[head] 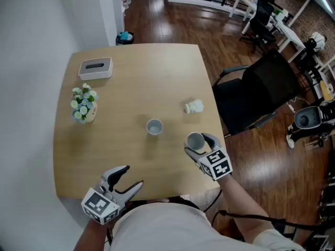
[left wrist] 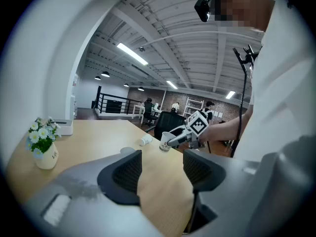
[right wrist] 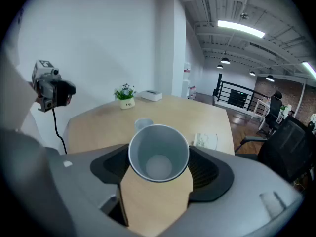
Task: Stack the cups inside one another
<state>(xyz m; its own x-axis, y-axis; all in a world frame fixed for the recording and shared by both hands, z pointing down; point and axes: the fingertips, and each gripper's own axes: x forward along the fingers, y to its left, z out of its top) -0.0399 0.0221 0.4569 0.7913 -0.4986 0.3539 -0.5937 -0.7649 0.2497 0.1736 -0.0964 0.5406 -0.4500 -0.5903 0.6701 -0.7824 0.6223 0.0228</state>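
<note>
A white paper cup (head: 194, 139) sits between the jaws of my right gripper (head: 198, 143) near the table's right edge; in the right gripper view both pads touch the cup (right wrist: 159, 154) at its rim and I look down into it. A second cup (head: 154, 126) stands upright at mid-table, just beyond and left of the held one, and shows as the second cup (right wrist: 143, 124). A third, patterned cup (head: 194, 106) lies on its side farther back. My left gripper (head: 128, 179) hangs open over the table's near edge with nothing between its fingers (left wrist: 129, 174).
A small pot of flowers (head: 84, 104) and a grey tissue box (head: 95, 68) stand at the table's left side. A black office chair (head: 256, 95) is close to the table's right edge (head: 212, 95). Wooden floor surrounds the table.
</note>
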